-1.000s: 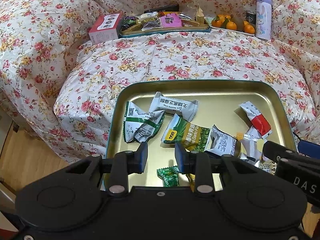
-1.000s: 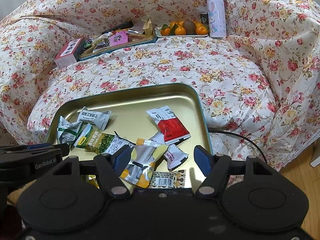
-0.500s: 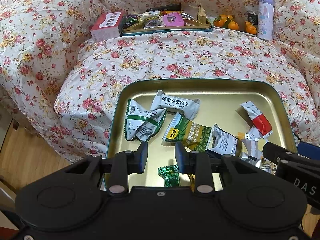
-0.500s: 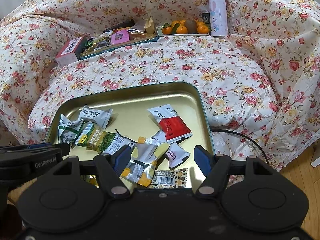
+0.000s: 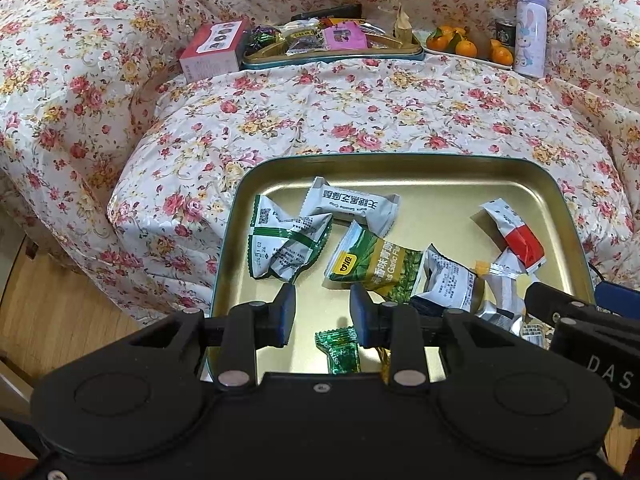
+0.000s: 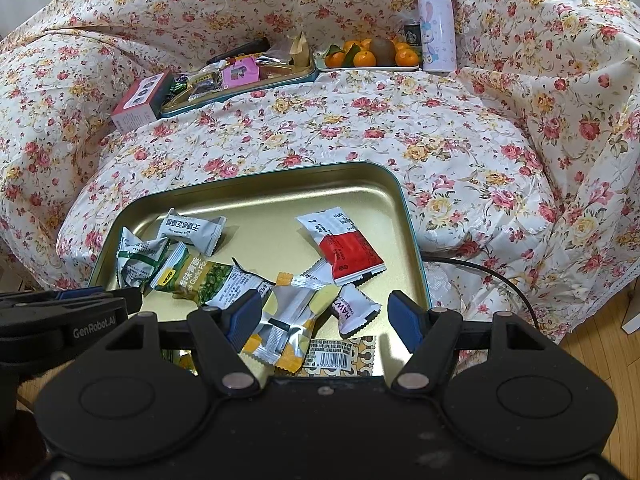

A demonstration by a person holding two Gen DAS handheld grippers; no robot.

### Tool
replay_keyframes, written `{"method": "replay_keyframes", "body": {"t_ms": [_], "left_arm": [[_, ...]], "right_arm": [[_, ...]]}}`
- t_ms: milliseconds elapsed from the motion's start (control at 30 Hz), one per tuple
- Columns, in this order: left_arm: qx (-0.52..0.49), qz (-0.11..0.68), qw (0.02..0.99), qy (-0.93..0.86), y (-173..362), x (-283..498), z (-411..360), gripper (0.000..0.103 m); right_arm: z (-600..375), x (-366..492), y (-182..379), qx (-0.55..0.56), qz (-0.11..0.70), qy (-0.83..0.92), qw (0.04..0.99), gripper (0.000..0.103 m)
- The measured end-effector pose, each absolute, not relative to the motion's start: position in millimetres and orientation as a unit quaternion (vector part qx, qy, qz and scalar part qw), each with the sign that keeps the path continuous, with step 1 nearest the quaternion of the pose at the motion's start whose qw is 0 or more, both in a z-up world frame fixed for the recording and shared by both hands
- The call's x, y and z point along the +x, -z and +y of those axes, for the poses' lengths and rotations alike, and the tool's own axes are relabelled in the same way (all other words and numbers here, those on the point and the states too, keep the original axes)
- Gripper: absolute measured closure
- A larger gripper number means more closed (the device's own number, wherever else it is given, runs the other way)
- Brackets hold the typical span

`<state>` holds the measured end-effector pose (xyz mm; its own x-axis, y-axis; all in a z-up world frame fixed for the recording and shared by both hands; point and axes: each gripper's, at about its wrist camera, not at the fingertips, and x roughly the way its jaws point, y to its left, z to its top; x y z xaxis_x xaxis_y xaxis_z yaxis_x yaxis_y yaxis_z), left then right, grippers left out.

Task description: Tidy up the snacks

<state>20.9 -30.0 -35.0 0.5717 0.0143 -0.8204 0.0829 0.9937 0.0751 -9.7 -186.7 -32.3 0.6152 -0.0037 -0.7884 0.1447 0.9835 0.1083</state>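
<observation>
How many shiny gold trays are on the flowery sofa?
2. One gold metal tray lies close, holding loose snack packets; the other gold tray sits far back, beside a pink cardboard box.

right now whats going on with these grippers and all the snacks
A person holds two grippers over a gold tray of wrapped snacks on a floral-covered sofa. Neither holds anything. The left gripper hovers with a narrow gap near a small green candy; the right gripper is open wider above a silver and yellow packet. A second tray of snacks sits at the back.
</observation>
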Motion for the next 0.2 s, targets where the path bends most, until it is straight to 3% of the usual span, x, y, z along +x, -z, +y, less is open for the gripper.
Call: {"method": "replay_keyframes", "body": {"t_ms": [200], "left_arm": [[0.053, 0.464, 0.884, 0.02, 35.2, 21.6, -29.3, 0.062]], "right_arm": [[-186.4, -9.8, 32.3, 0.081, 0.437, 0.041, 0.895, 0.031]]}}
